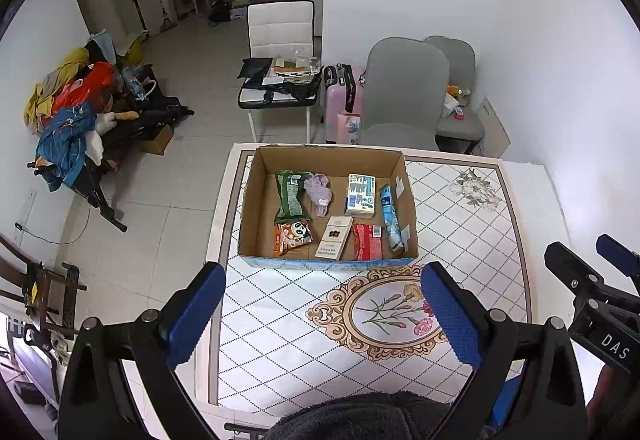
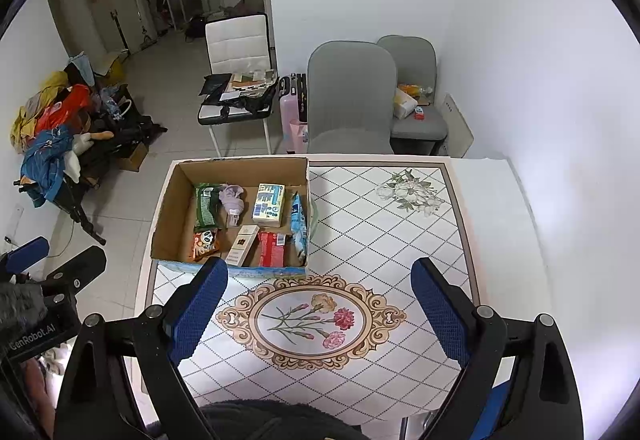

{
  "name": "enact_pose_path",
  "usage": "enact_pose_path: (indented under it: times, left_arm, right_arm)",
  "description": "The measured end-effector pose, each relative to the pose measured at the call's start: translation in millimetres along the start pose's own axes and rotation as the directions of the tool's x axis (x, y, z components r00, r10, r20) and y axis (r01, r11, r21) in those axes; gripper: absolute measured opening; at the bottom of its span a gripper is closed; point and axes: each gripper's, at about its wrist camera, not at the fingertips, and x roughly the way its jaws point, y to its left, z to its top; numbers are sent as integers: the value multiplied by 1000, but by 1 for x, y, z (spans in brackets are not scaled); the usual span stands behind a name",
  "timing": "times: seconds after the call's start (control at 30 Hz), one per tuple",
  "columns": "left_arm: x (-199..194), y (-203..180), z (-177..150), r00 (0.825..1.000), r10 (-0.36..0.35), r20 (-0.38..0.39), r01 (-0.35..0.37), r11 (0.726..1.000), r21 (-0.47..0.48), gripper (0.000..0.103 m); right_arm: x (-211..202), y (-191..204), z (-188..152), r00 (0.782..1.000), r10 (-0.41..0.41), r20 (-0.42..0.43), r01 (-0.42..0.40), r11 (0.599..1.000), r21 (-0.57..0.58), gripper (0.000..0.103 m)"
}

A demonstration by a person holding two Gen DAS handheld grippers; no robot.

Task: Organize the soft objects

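Soft packets all in the cardboard box [image 1: 256, 200]; sorting apparently done.
Left gripper [image 1: 320, 304] and right gripper [image 2: 320, 304] wide, empty, above table [image 2: 400, 240]; next, likely only withdrawing.

bare tablecloth [image 2: 380, 240] right of and before cardboard box [image 2: 168, 208], box top open

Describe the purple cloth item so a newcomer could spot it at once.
On the tiled table sits an open cardboard box. In its far row, between the green packet and the pale tissue pack, lies the lilac cloth bundle, the only crumpled, unpackaged thing there.
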Motion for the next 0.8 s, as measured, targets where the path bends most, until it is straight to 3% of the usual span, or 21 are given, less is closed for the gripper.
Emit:
enact_pose_path:
  times: [0.8]
  left_arm:
    - [-1,0,2,1000,-3,4,3,1000,-11,100]
  right_arm:
    - [0,0,4,1000,4,-2,-4,1000,3,95]
